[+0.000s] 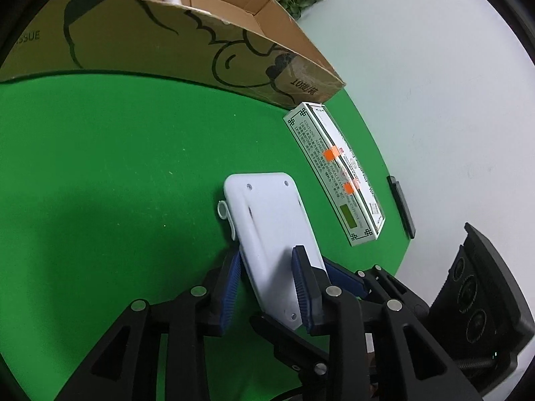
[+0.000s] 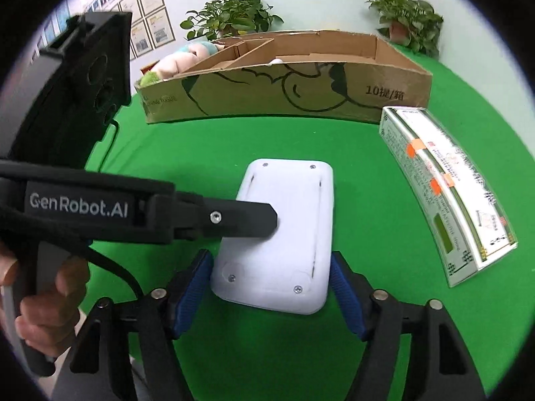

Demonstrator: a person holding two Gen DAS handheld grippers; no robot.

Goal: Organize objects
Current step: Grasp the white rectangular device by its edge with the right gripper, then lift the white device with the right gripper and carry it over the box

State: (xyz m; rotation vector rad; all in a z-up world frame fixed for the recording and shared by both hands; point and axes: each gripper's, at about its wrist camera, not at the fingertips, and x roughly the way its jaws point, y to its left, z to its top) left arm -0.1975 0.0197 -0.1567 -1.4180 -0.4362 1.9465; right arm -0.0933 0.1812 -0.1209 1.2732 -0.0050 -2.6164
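green cloth [image 2: 267,140] covers the table, white wall and potted plants [image 2: 230,16] behind; white device [image 2: 284,234] lies mid-cloth, near the cardboard box [image 2: 301,93]; left gripper [image 1: 267,284] pinches its edge; right gripper [image 2: 271,287] straddles its near end, not quite touching

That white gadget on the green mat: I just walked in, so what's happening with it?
A person is working the white gadget with two tools. The left hand-held gripper pinches its edge, while the right hand-held gripper straddles its near end, pads not clearly pressing. It is still outside the cardboard box, with a long printed carton lying nearby on the green mat.
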